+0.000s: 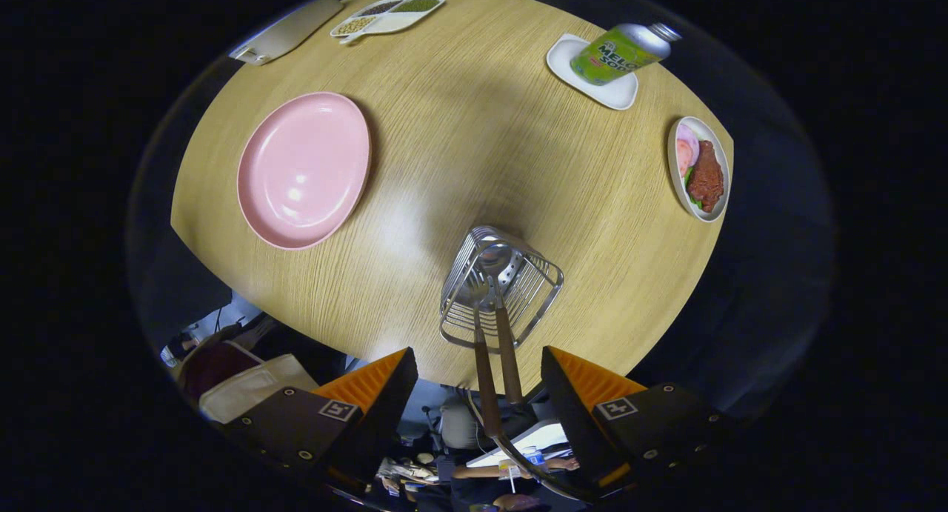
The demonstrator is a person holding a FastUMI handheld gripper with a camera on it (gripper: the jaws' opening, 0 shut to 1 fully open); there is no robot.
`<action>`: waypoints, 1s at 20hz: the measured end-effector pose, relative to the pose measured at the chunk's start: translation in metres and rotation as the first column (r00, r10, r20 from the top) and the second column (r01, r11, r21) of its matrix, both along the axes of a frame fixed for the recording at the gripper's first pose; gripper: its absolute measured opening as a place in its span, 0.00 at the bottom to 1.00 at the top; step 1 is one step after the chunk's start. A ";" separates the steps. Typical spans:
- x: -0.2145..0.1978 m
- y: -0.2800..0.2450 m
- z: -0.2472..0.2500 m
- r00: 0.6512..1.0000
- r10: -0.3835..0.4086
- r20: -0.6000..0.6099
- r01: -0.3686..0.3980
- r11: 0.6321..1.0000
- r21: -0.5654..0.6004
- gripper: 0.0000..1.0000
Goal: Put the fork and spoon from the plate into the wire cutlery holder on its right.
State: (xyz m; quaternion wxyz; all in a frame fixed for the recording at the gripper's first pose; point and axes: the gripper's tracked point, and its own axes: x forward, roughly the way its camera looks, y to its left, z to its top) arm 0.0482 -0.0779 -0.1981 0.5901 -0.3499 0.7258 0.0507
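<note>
The claw (478, 371) hangs with its orange fingers apart and holding nothing, the two brown handles rising between them. Just ahead, at twelve o'clock, the silver wire cutlery holder (529, 293) already holds the brown-handled fork (481, 349) and brown-handled spoon (506, 334); backing straight out seems wise, to avoid snagging them. At ten o'clock on the wooden table (474, 127), the round pink plate (304, 170) lies bare.

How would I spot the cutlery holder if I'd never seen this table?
Start at the round wooden table and its pink plate. To the plate's right, just ahead of the open claw, stands a wire cutlery holder. It alone is a silver cage, with two brown-handled utensils sticking out.
</note>
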 end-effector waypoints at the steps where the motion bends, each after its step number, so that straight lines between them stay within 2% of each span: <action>1: 0.004 0.003 0.003 1.000 0.007 0.029 -0.007 1.000 0.015 1.00; 4: 0.010 0.015 0.016 0.993 -0.001 0.117 -0.009 0.997 0.082 1.00; 6: 0.017 0.017 0.033 0.977 0.031 0.209 -0.054 0.993 0.108 1.00; 8: 0.021 0.027 0.053 0.950 0.003 0.311 -0.061 0.983 0.175 1.00; 10: 0.025 0.038 0.078 0.907 -0.029 0.421 -0.083 0.966 0.245 1.00; 12: 0.031 0.039 0.104 0.847 -0.056 0.529 -0.114 0.952 0.283 1.00; 14: 0.035 0.033 0.129 0.768 -0.107 0.631 -0.118 0.945 0.304 1.00; 16: 0.034 0.031 0.152 0.688 -0.185 0.702 -0.123 0.923 0.364 1.00; 20: 0.038 0.031 0.207 0.485 -0.315 0.816 -0.213 0.862 0.459 1.00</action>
